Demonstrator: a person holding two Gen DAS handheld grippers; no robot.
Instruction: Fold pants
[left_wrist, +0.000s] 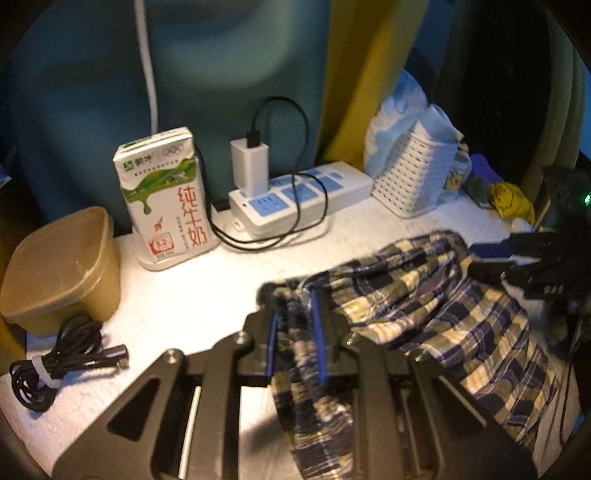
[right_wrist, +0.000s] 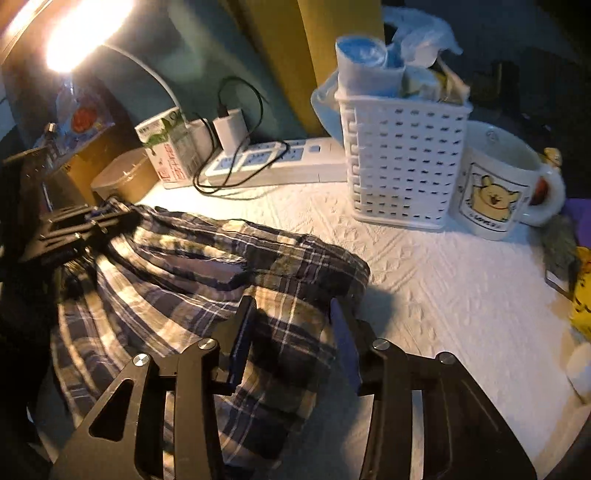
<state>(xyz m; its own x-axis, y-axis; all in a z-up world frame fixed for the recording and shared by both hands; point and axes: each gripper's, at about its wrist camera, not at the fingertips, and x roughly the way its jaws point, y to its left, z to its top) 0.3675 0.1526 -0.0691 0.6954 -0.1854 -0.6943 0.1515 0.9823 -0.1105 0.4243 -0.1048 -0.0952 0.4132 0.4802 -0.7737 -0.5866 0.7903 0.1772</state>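
- Left wrist view: left gripper (left_wrist: 295, 325) nipped narrow on the gathered, elastic edge of the plaid pants (left_wrist: 424, 314), blue pads (left_wrist: 318, 325) pressing the bunched cloth from both sides.
- Same view only: coiled black cable (left_wrist: 55, 363) and tan lidded tub (left_wrist: 61, 266) at the near left, milk carton (left_wrist: 166, 199) upright beside the power strip (left_wrist: 303, 195) with a white charger (left_wrist: 249, 166) plugged in.
- Right wrist view: right gripper (right_wrist: 295, 328) about half open, straddling a fold at the opposite edge of the pants (right_wrist: 203, 266); contact of pads with cloth not certain.
- Same view only: white mug (right_wrist: 506, 181) with a yellow cartoon just right of the perforated white basket (right_wrist: 402, 155), lamp glare at upper left.
- Pants lying crumpled on the white textured tabletop (right_wrist: 424, 266), stretched between the two grippers.
- Each gripper visible in the other's view, at the frame edge, dark and blurred.
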